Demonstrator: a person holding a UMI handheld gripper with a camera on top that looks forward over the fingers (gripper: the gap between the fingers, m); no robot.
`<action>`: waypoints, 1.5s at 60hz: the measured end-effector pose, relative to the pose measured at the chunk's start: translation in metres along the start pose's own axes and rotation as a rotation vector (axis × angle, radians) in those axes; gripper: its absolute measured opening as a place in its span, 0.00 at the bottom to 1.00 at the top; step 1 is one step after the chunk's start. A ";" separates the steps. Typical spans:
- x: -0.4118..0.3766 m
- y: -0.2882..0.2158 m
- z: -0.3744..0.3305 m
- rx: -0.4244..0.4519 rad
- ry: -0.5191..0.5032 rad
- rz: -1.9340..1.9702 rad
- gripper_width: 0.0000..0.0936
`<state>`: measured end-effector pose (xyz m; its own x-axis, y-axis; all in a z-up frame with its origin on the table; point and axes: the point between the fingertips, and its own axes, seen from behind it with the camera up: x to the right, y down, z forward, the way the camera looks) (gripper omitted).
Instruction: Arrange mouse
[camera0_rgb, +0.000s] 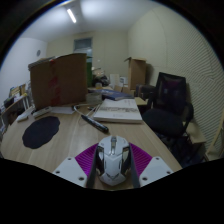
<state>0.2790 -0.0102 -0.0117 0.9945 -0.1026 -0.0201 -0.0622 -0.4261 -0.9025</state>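
A white and grey mouse (113, 160) with black sides sits between my gripper's (113, 152) two fingers. Both magenta pads (88, 157) press against its sides, so the gripper is shut on it. The mouse looks lifted over the near part of the wooden table (70, 138). A dark oval mouse pad (41, 131) lies on the table, ahead and to the left of the fingers.
A white keyboard (118, 112) lies ahead to the right, with a black stick-like object (95, 123) in front of it. A large cardboard box (58, 80) stands at the back of the table. A black office chair (168, 100) stands off the right edge.
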 end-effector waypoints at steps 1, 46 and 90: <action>0.000 0.001 0.000 -0.001 0.006 0.013 0.55; -0.286 -0.131 0.010 0.117 -0.106 -0.116 0.44; -0.291 -0.031 0.026 -0.142 -0.200 -0.075 0.89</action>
<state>-0.0062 0.0564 0.0106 0.9928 0.1077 -0.0531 0.0149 -0.5492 -0.8355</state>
